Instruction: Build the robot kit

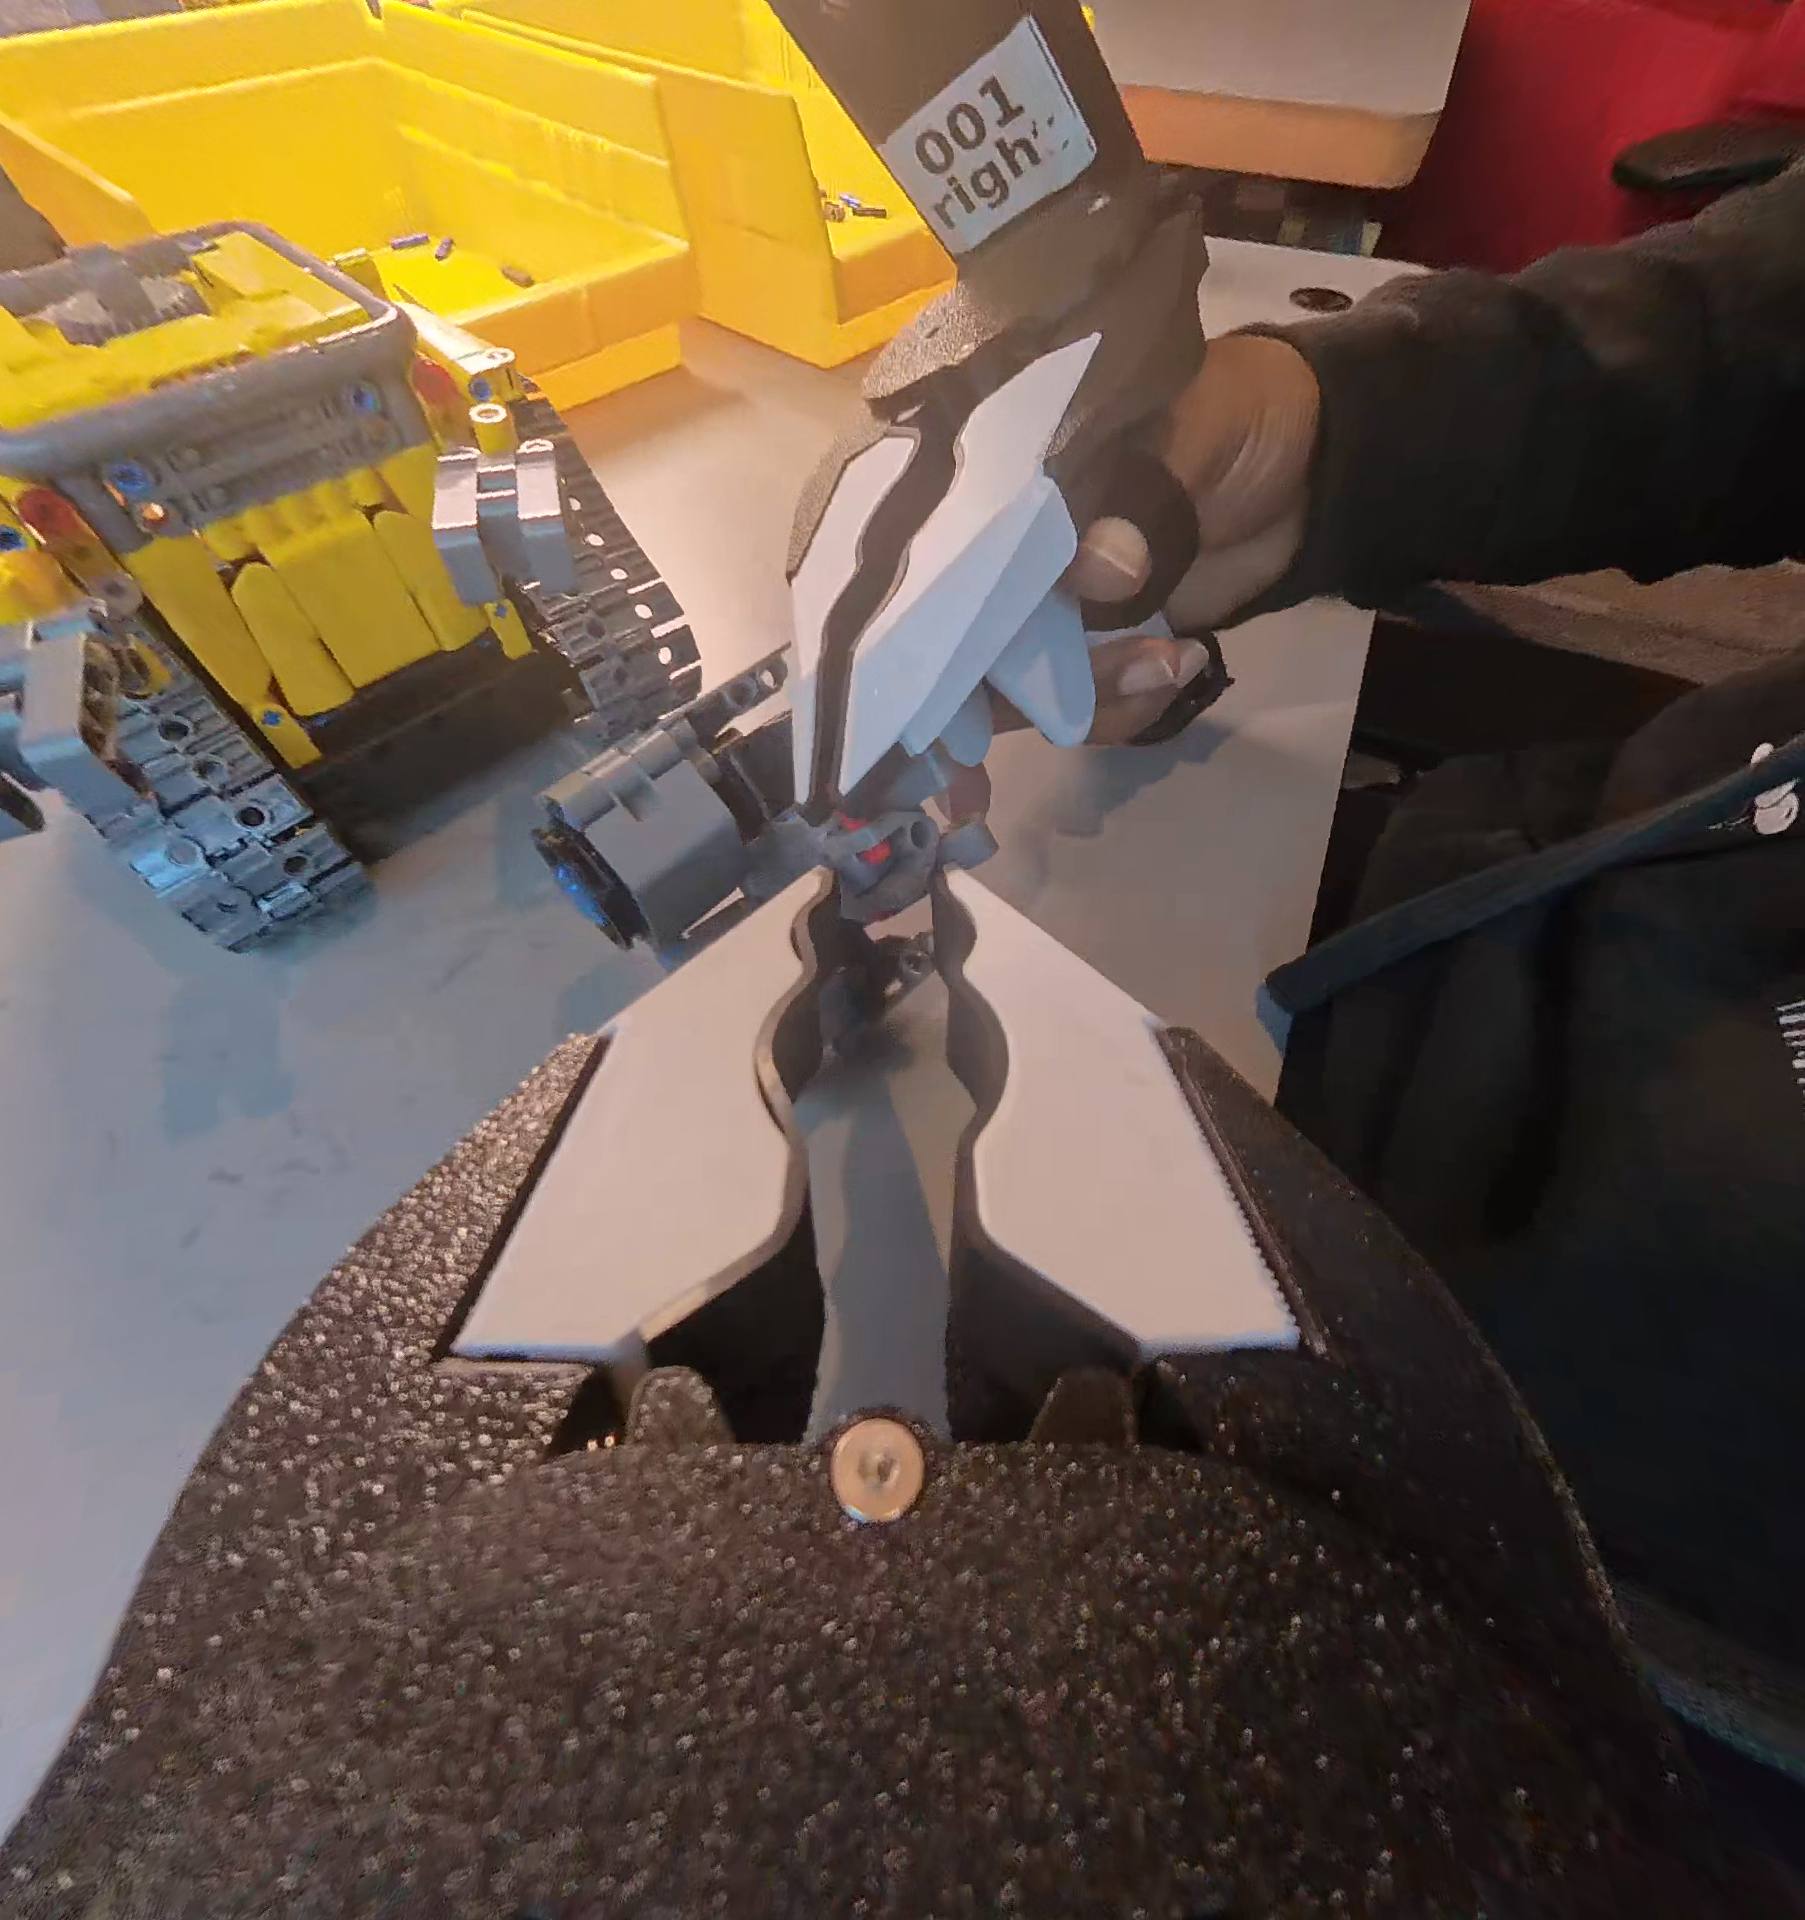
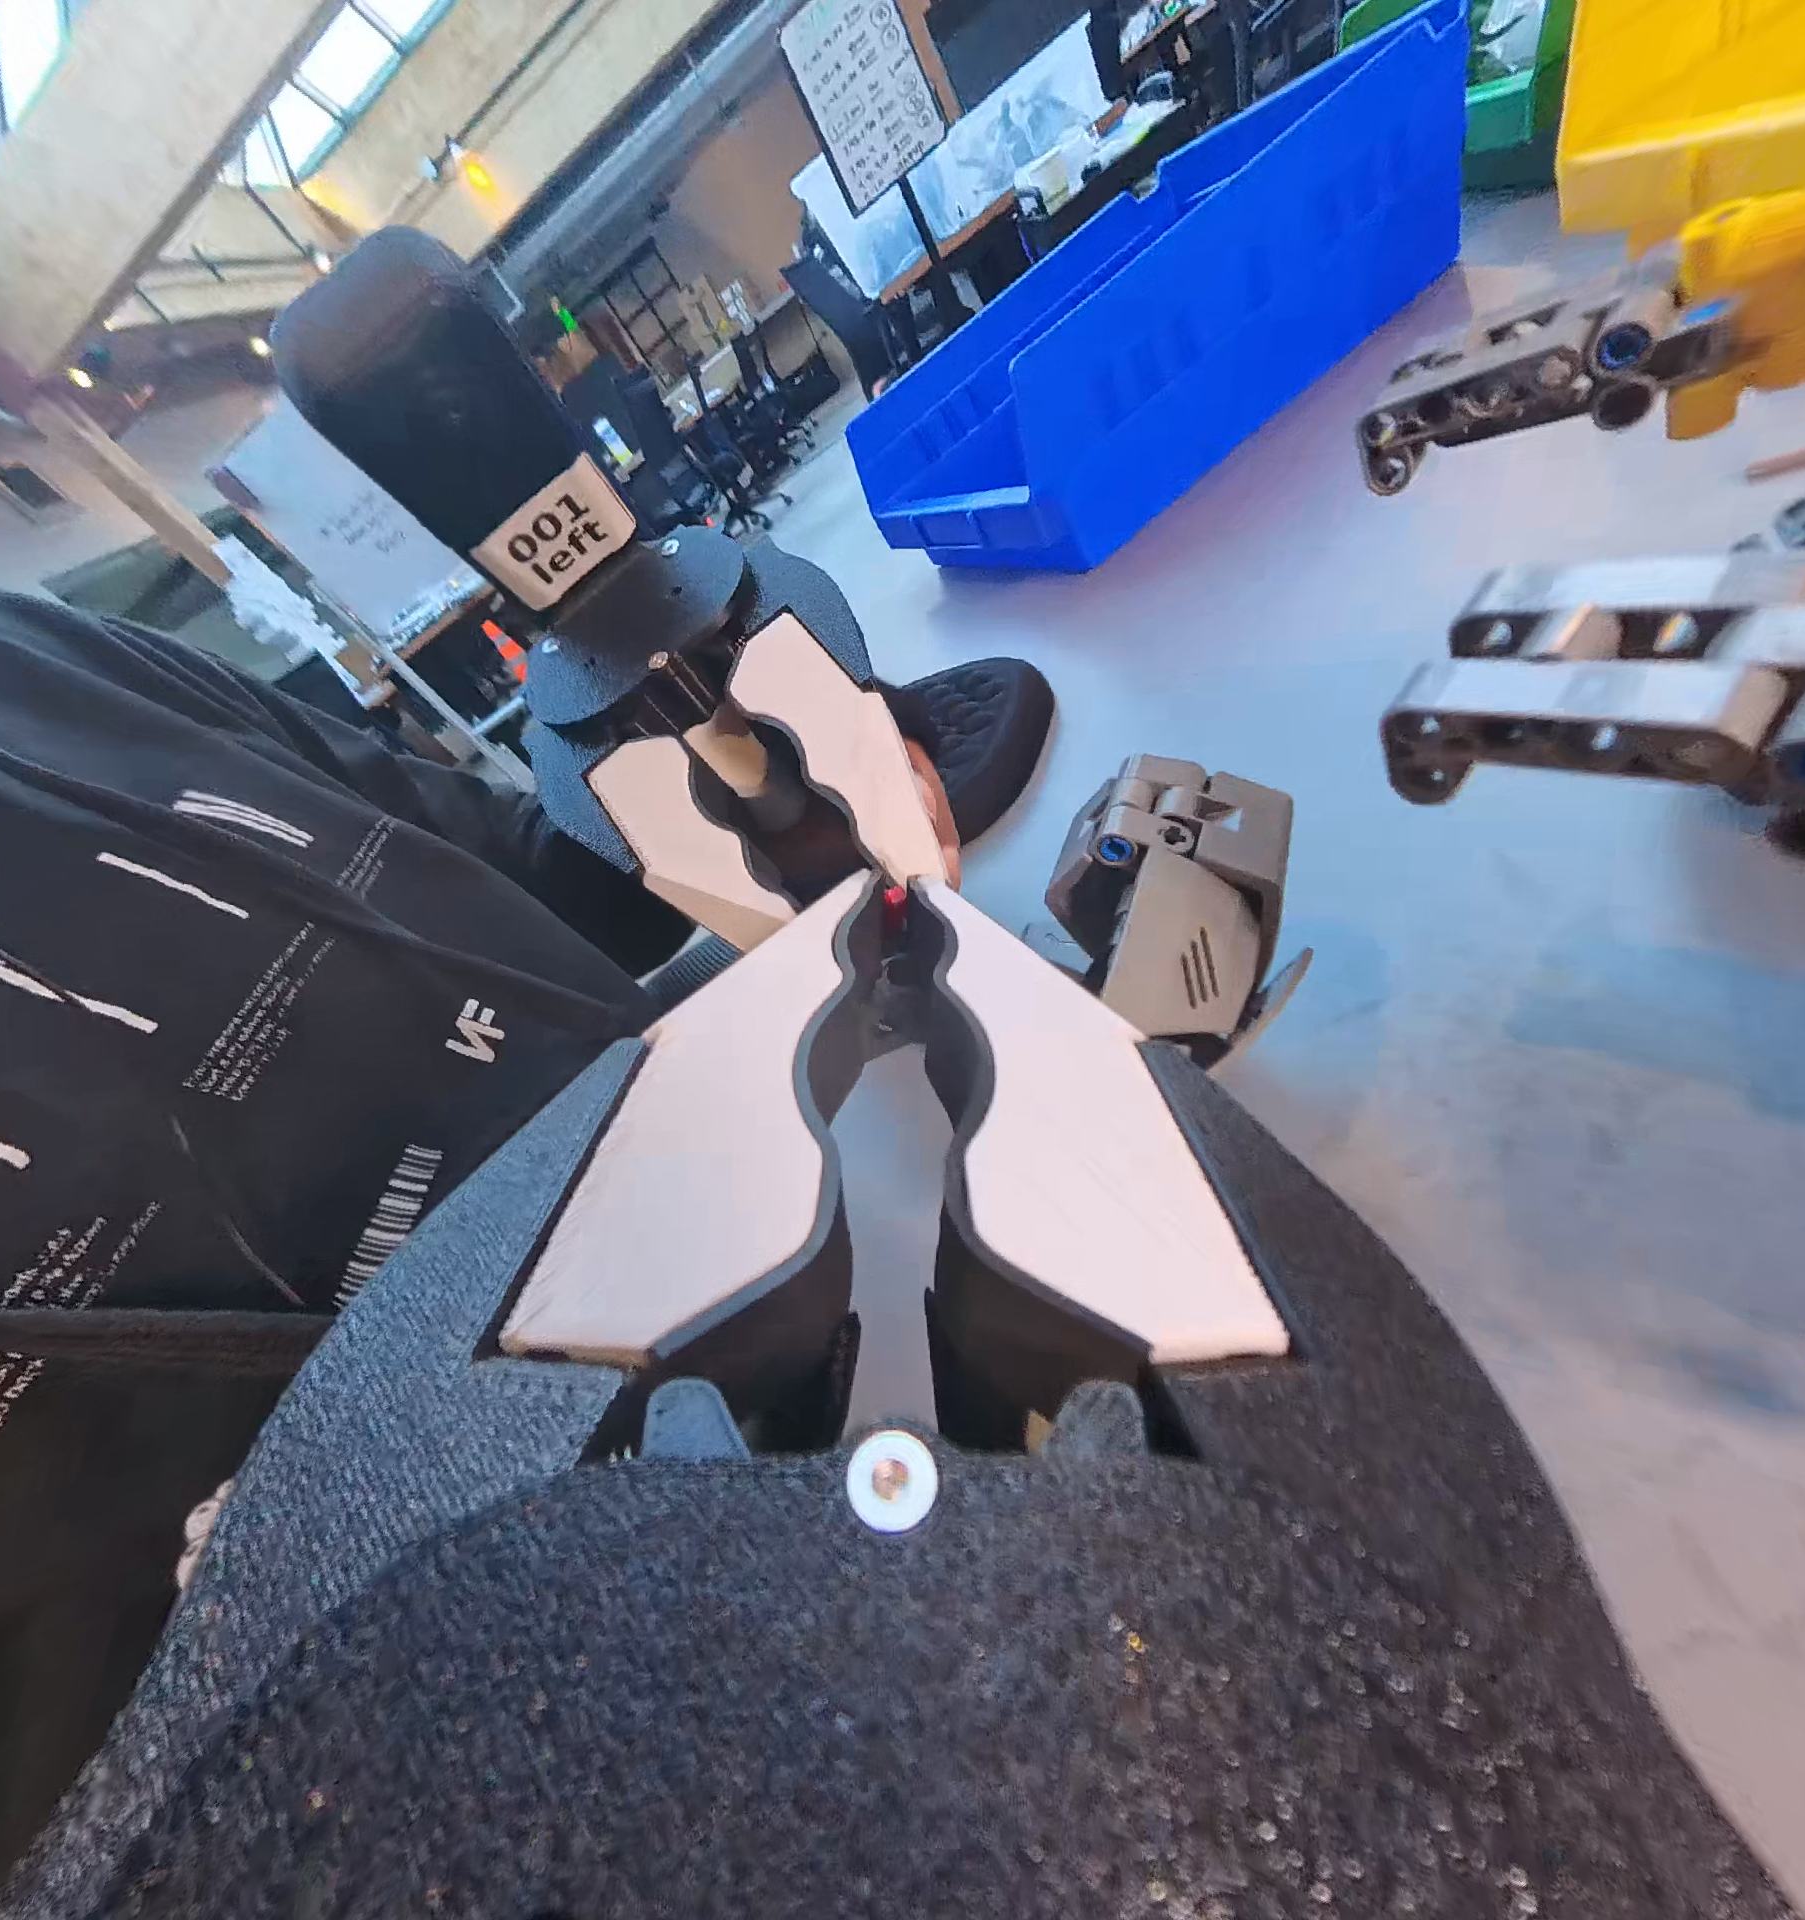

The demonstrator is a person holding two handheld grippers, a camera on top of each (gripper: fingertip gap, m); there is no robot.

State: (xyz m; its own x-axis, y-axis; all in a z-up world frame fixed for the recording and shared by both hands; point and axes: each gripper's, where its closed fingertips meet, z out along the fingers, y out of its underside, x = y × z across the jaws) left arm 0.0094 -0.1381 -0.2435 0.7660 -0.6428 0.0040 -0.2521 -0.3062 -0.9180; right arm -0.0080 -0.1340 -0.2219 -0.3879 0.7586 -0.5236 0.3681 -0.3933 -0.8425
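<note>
Left wrist view: the left gripper (image 1: 882,894) is clenched on a small grey brick assembly (image 1: 882,862) with red pins, its fingertips meeting around the lower part of the piece just above the grey table (image 1: 254,1091). The right gripper (image 1: 836,790) comes down from above, held by a hand (image 1: 1199,520) in a dark sleeve; its tips pinch the top of the same assembly. Just left of the assembly lies a grey motor block (image 1: 638,831), touching or nearly touching it; which cannot be told. Farther left stands a yellow tracked vehicle (image 1: 212,540) built of bricks, with grey link treads. Behind it sit yellow bins (image 1: 524,208) holding a few small pins.

Right wrist view: the right gripper (image 2: 893,894) is clenched on the assembly (image 2: 893,914), seen only as a red and dark sliver between its tips. The left gripper (image 2: 877,862) meets it tip to tip from the upper left. The motor block (image 2: 1168,904) lies just right of the tips. Well apart at right are grey track and beam parts (image 2: 1604,696), blurred, and a yellow brick part (image 2: 1760,281). A blue bin (image 2: 1168,364) stands on the table (image 2: 1500,1143) beyond. A person's dark printed garment (image 2: 150,1039) fills the left.
</note>
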